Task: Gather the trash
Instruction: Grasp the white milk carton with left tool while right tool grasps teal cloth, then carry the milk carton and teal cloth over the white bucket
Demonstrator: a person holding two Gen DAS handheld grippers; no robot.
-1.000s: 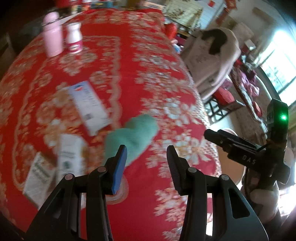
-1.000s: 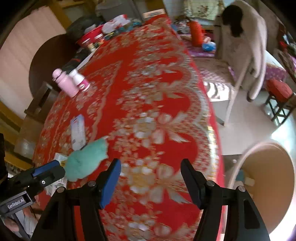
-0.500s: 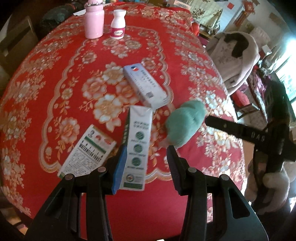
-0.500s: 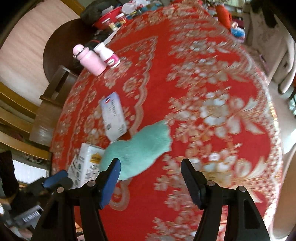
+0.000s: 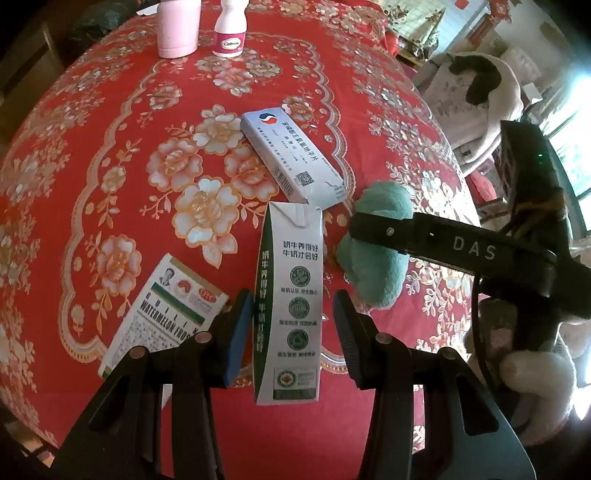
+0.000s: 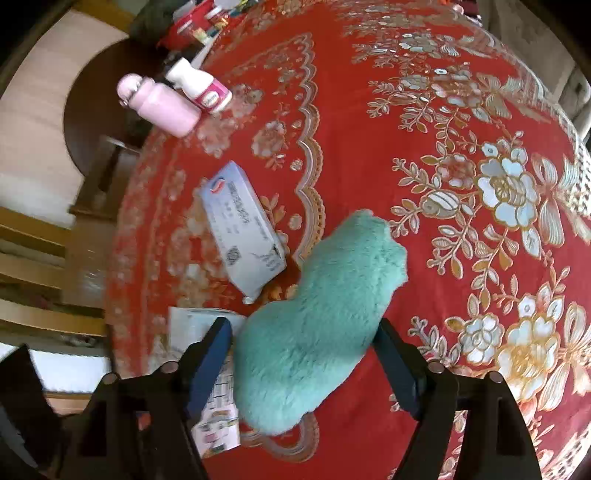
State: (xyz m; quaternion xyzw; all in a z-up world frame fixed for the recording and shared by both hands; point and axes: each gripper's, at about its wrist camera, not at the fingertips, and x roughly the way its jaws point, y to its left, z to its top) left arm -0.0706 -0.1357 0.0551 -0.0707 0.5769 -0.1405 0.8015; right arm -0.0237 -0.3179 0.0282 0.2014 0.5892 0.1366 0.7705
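Left gripper (image 5: 293, 325) fingers straddle the milk carton (image 5: 288, 295) untouching; right gripper (image 6: 303, 365) fingers spread around the teal plush (image 6: 317, 317).

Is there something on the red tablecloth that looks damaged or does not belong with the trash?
Yes. The grey medicine box has a torn, crumpled near end. The green-and-white milk carton lies flat on its side. The teal plush toy beside them is soft and intact, unlike the empty packaging.

The bench (image 5: 110, 155), under a red flowered cloth, carried three flat cartons (image 5: 288, 302) near, a teal plush (image 6: 317, 321) beside them, two bottles (image 5: 177, 29) far
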